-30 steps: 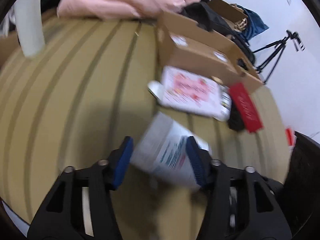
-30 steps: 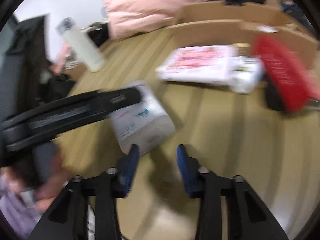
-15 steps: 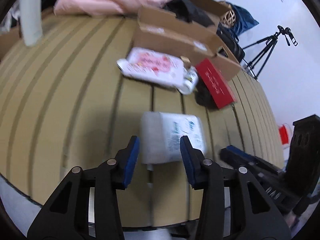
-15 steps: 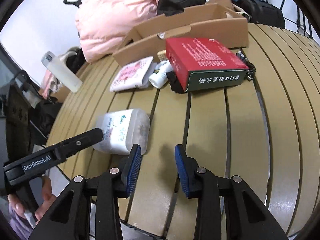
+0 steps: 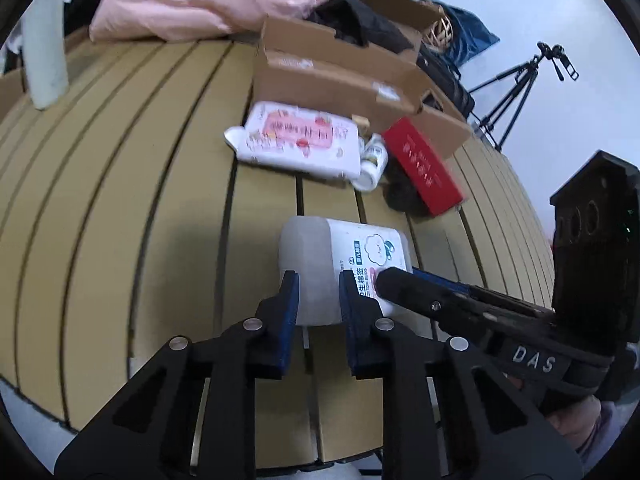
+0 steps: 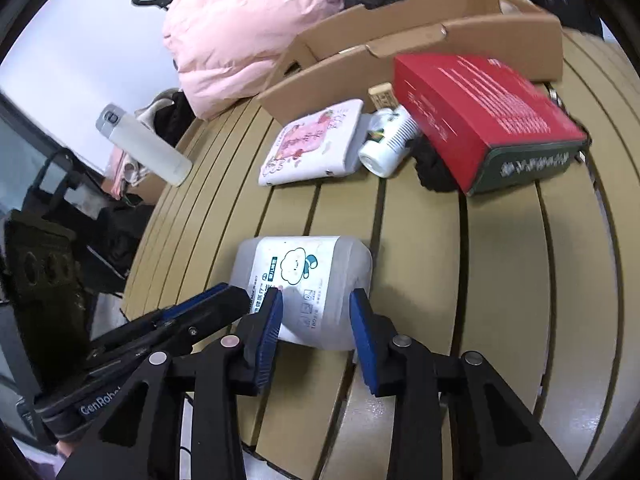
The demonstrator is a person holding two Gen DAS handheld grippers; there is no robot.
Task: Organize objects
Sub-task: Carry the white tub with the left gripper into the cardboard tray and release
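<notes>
Your white wipes pack [image 5: 344, 264] lies flat on the slatted tabletop [image 5: 120, 200], near its front edge at 6 o'clock in both wrist views, well apart from the pile at 12 o'clock: the pink-printed pack [image 6: 312, 142], the small white bottle [image 6: 386, 146] and the red box [image 6: 480, 116] just in front of the open cardboard box [image 6: 420, 40]. Your left tongs [image 5: 318, 302] have just been closing, with the pack's near corner showing between the pads; whether they pinch it or hang short of it I cannot tell. Your right tongs [image 6: 316, 320] have narrowed a little, straddle the pack's near end, released, their right pad clear of the wrapper. You appear to be at the pick-up of this pack. Next, it seems, you need one firm grip on the soft wrapper, then a lift and a carry towards 12 o'clock
</notes>
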